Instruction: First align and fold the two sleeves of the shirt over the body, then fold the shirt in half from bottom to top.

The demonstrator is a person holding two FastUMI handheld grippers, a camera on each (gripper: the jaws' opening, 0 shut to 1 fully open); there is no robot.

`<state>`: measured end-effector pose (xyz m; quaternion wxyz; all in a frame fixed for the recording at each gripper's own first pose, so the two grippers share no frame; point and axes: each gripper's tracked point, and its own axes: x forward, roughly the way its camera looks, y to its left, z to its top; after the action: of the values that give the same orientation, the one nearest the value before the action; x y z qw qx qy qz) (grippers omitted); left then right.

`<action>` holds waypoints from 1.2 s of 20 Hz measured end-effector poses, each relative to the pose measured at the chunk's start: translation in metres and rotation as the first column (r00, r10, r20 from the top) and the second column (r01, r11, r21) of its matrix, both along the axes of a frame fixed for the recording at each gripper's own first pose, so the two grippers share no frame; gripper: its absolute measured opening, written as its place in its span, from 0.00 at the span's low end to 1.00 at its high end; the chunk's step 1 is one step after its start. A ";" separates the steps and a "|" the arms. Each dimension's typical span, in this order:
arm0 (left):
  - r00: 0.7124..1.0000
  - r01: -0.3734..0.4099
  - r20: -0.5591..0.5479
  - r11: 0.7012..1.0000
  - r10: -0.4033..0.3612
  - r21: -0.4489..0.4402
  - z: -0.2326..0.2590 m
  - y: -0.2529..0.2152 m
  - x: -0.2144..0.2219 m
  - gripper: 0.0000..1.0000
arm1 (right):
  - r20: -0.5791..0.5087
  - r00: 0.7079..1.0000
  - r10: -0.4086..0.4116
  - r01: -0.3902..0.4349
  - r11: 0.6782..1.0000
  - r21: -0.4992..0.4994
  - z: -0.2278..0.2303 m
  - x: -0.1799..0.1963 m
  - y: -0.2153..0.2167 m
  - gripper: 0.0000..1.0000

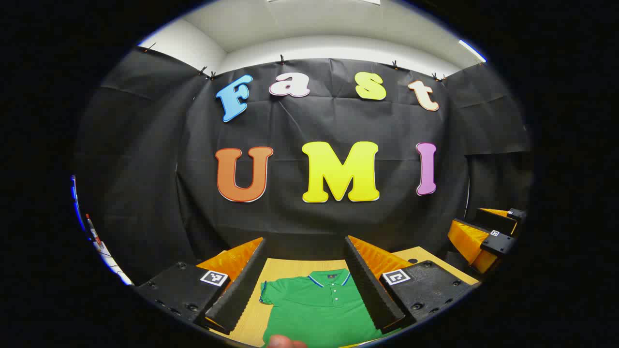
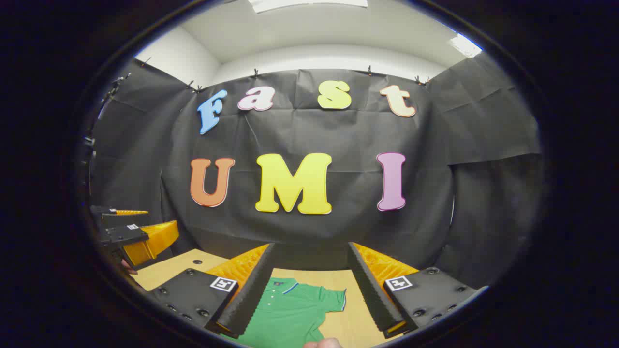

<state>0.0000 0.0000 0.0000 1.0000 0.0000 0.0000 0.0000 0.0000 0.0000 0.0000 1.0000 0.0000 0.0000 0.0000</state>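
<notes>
Left gripper view
- Left gripper (image 1: 305, 282): held up off the table, jaws wide apart, nothing between them.
- Shirt (image 1: 316, 309): green polo lying flat on the wooden table (image 1: 285, 268), below and ahead of the gripper, seen in the gap between the fingers.
- Collar (image 1: 330, 279): at the far end, toward the booth wall, so the shirt's long axis runs away from the gripper, hem nearest.
- Left sleeve (image 1: 271, 293): spread out sideways, just inside the left finger's line; not yet folded.
- Right gripper (image 1: 488, 237): off to the right edge, raised, well apart from the shirt.
- Fingertip (image 1: 285, 342): a bit of a hand at the bottom edge.

Right gripper view
- Right gripper (image 2: 312, 292): also raised above the table (image 2: 319, 276), jaws wide, empty.
- Shirt (image 2: 285, 316): below, lying toward the left finger, partly hidden behind it.
- Right sleeve (image 2: 333, 298): sticks out flat between the fingers, nearer the middle of the gap.
- Left gripper (image 2: 138, 237): at the left edge, raised; its opening I cannot tell from here.

Judgement
- Stage: likely the start, both sleeves lie open.
- Key relation: each sleeve lies under its own side's gripper, so each must drop straight down to pinch its sleeve and carry it inward across the long axis.
</notes>
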 end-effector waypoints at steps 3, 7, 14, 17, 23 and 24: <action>1.000 -0.001 -0.003 1.000 0.001 -0.001 0.000 0.001 -0.001 0.93 | 0.006 1.000 -0.010 0.010 1.000 -0.008 0.000 -0.001 -0.001 0.93; 1.000 -0.009 0.000 1.000 0.009 -0.005 0.000 0.001 -0.004 0.99 | 0.003 1.000 0.000 0.000 1.000 -0.015 0.003 -0.003 0.000 0.95; 1.000 0.007 0.005 1.000 -0.007 -0.011 0.004 -0.006 -0.001 1.00 | 0.006 1.000 -0.015 0.015 1.000 -0.021 0.008 -0.001 -0.009 0.95; 1.000 0.004 0.004 1.000 -0.004 -0.015 0.004 -0.005 0.000 1.00 | 0.005 1.000 -0.016 0.016 1.000 -0.020 0.009 0.000 -0.011 0.95; 1.000 -0.006 -0.009 1.000 0.006 -0.013 -0.001 0.000 0.001 1.00 | -0.013 1.000 -0.004 0.003 1.000 -0.024 0.001 0.008 -0.015 0.95; 1.000 -0.007 -0.011 1.000 0.007 -0.009 -0.002 0.000 0.000 1.00 | -0.023 1.000 -0.004 0.003 1.000 -0.028 -0.004 0.010 -0.016 0.95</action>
<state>0.0004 -0.0002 -0.0022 1.0000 -0.0043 0.0054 0.0036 0.0099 -0.0157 -0.0036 0.9998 -0.0140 0.0117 -0.0017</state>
